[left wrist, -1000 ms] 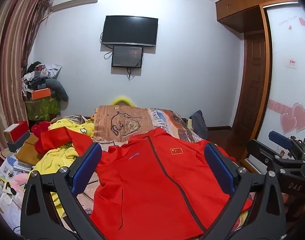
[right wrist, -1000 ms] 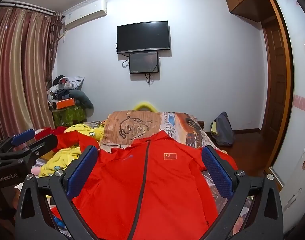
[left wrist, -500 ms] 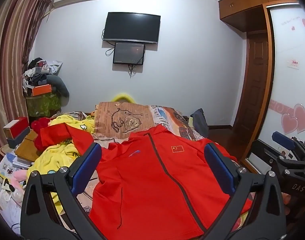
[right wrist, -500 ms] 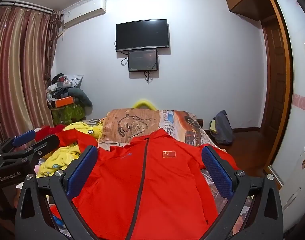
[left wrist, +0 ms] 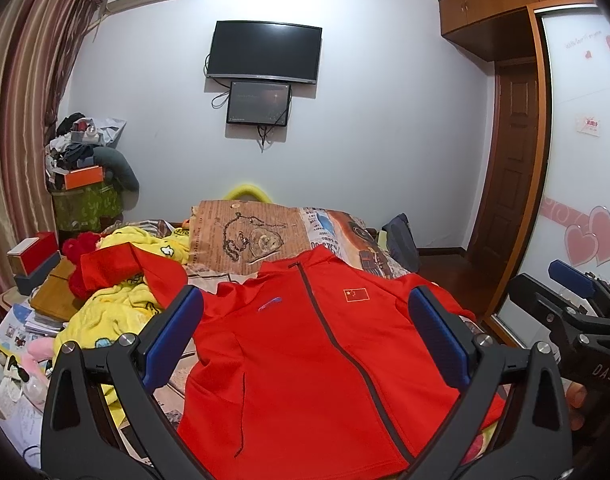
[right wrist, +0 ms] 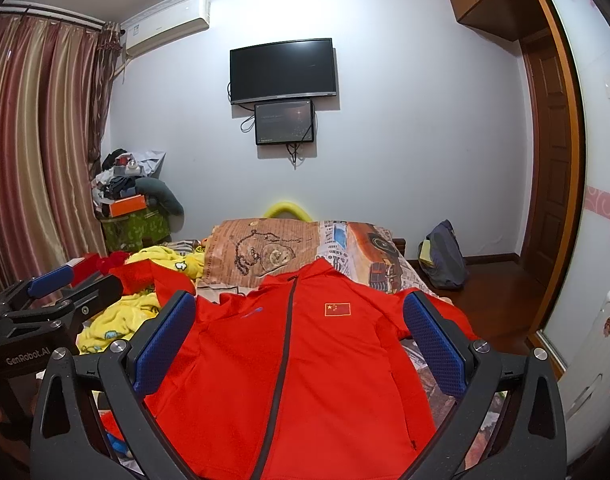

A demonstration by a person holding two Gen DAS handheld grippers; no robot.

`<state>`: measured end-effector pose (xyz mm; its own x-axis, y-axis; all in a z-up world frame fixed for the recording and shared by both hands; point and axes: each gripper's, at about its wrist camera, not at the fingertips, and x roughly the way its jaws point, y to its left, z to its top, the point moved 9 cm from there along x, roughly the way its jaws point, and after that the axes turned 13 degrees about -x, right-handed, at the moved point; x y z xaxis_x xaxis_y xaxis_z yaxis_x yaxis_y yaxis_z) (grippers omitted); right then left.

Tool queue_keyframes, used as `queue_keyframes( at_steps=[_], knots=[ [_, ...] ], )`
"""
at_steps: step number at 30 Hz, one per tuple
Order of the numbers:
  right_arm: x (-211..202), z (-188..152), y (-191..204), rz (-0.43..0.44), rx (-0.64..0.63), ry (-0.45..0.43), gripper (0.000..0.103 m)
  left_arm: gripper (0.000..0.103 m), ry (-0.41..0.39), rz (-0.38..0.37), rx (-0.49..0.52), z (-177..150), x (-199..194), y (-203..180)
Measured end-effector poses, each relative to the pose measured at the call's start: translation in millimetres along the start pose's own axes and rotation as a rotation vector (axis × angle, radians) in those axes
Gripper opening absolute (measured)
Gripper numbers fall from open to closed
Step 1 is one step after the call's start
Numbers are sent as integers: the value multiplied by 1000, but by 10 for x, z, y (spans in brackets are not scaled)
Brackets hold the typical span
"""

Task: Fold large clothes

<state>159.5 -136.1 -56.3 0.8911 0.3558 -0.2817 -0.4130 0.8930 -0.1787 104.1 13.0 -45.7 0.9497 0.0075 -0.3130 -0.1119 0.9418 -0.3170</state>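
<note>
Flat on bed (left wrist: 389,258), red jacket (left wrist: 305,360), both claws agape

**Two wrist views, side by side, facing the far wall**

Both fisheye cameras sit just behind their own fingers and look forward, tilted slightly down, over the bed toward the wall at 12 o'clock. The left wrist view frames the red jacket (left wrist: 305,360) between the wide-apart fingers of the left gripper (left wrist: 305,332), close below the lens; the right gripper (left wrist: 573,312) shows at 3 o'clock. The right wrist view looks through the right gripper (right wrist: 299,332), also spread, with the left gripper (right wrist: 45,308) at 9 o'clock. Both share the jacket, the television (left wrist: 264,52) (right wrist: 283,70) and the curtain (left wrist: 21,112) (right wrist: 41,152) at 10 o'clock.
</note>
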Motion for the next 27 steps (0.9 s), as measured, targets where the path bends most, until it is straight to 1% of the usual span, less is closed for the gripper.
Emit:
queue_keyframes(
  at_steps=[27],
  knots=[
    [6, 1, -14, 0, 9, 4, 103, 103, 3, 8, -3, 12, 5, -20]
  ],
)
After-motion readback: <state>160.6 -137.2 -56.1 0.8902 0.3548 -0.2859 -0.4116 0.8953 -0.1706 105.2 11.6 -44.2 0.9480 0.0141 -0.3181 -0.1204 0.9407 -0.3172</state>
